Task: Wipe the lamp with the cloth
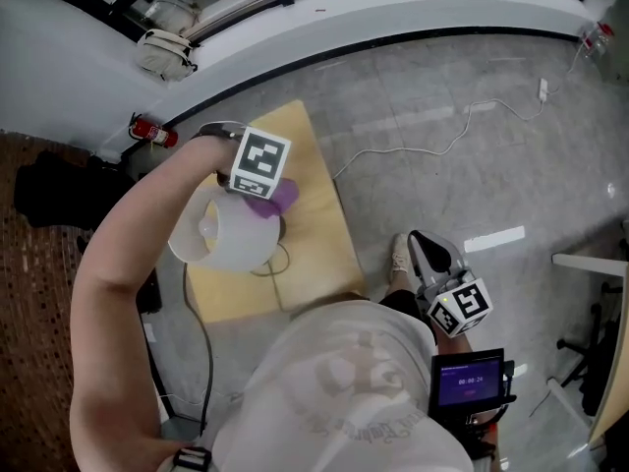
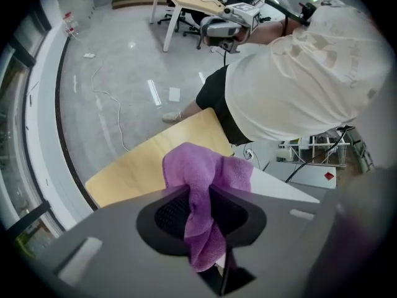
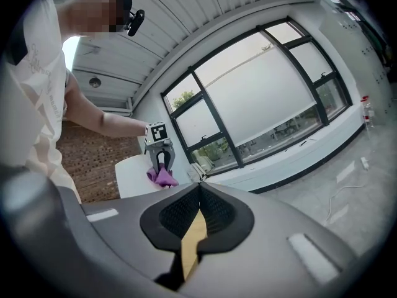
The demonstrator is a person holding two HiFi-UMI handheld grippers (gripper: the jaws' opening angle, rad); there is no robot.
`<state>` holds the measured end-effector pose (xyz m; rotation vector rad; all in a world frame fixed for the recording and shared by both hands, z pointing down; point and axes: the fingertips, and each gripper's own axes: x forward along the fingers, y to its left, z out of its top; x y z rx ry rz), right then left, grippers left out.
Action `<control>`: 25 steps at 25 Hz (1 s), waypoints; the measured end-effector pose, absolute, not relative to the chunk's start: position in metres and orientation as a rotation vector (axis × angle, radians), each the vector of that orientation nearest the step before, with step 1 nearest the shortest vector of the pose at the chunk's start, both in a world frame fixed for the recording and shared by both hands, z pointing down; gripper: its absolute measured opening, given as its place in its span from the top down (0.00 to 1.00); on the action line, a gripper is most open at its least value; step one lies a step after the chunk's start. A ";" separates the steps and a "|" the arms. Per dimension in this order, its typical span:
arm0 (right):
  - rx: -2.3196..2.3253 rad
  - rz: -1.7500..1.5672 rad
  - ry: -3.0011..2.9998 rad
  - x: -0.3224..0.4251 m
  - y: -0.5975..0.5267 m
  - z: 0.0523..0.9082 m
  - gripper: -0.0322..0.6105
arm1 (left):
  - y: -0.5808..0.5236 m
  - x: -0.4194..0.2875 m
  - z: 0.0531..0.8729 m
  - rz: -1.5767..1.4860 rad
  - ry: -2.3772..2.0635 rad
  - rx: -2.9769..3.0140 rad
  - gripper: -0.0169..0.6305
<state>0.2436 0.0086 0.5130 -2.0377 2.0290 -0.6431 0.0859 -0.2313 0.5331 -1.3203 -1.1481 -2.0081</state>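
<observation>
The left claw (image 2: 200,194) is clamped on the purple cloth (image 2: 208,166) and points steeply down. It holds the cloth against the upper right edge of the white lamp (image 1: 226,232), which stands on the left part of the small wooden desk (image 1: 319,249). The right claw (image 3: 198,191) is closed with nothing in it, well apart to the right of the desk, near the person's body, above the grey floor (image 1: 472,146).
</observation>
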 end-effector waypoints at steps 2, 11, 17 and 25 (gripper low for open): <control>-2.039 -0.653 2.013 0.245 0.010 0.517 0.93 | -0.230 0.093 0.550 -1.972 -1.131 -1.303 0.84; -2.030 -0.653 2.025 0.245 0.009 0.517 0.93 | -0.217 0.155 0.495 -1.674 -0.960 -1.772 0.84; -1.985 -0.605 2.103 0.229 -0.003 0.504 0.93 | -0.196 0.131 0.403 -1.554 -0.949 -1.908 0.84; -1.951 -0.558 2.187 0.175 -0.021 0.494 0.93 | -0.164 0.058 0.362 -1.449 -0.950 -1.733 0.84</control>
